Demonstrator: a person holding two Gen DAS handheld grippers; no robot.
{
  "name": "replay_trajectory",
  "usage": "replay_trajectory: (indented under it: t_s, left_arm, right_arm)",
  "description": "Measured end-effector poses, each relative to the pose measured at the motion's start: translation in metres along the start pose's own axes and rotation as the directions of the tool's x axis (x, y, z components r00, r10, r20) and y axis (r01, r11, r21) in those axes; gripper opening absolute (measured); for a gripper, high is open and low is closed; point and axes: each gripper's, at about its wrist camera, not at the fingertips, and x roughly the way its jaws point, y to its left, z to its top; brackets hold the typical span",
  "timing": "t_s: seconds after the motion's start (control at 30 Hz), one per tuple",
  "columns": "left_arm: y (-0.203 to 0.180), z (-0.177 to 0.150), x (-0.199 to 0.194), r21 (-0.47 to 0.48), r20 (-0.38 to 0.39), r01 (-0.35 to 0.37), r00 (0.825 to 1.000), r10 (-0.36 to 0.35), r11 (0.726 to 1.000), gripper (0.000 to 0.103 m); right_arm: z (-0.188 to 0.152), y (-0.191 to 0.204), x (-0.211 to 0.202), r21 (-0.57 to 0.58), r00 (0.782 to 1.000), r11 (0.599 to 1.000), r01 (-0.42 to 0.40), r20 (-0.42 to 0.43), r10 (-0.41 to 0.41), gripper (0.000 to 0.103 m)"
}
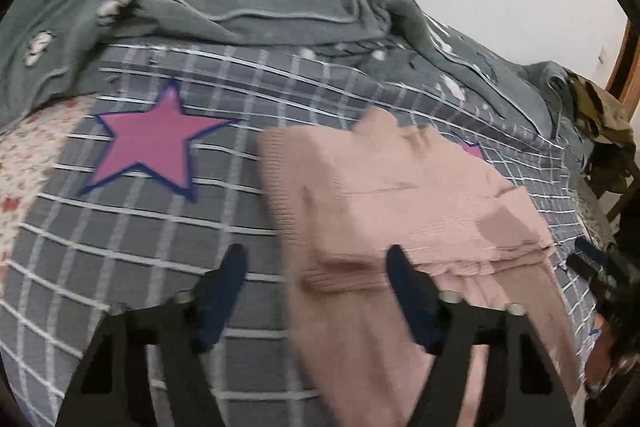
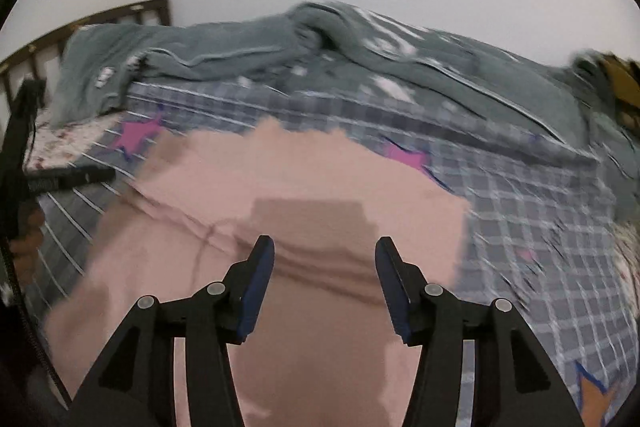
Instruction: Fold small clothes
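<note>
A small pink knitted garment lies partly folded on a grey checked bedsheet with pink stars. My left gripper is open above the garment's left ribbed edge, holding nothing. In the right wrist view the same garment fills the middle, with a folded layer across it. My right gripper is open just above the garment's near part, holding nothing. The right gripper also shows at the right edge of the left wrist view, and the left gripper at the left edge of the right wrist view.
A rumpled grey-green blanket lies along the far side of the bed against a white wall. A floral sheet shows at the left. A camouflage cloth hangs on a chair at the right. A dark wooden headboard stands far left.
</note>
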Motion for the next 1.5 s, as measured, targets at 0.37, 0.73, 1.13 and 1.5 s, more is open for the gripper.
replay_trajectory:
  t_s: [0.37,0.73,1.13,1.5]
  left_arm:
    - [-0.015,0.001,0.036,-0.099,-0.108,-0.013,0.994,0.002,0.995,0.035]
    - [-0.033,0.02,0.016,-0.073,0.039,-0.095,0.994,0.098,0.993,0.009]
    - [-0.032,0.011,0.034,0.004,0.026,-0.231,0.973,0.231,0.973,0.024]
    - [-0.033,-0.001,0.06,0.079,0.053,-0.289,0.957,0.286,0.954,0.038]
  right_arm:
    - [-0.053,-0.047,0.012,0.077,0.999,0.997,0.004,-0.049,0.0,0.052]
    - [-0.05,-0.06,0.006,0.112,1.0,0.993,-0.025,0.005,0.024,0.052]
    - [-0.014,-0.087,0.026,0.132,0.997,0.989,0.071,-0.002,-0.072,0.052]
    - [-0.019,-0.096,0.081,0.156,0.992,0.984,0.09,-0.101,-0.075,0.036]
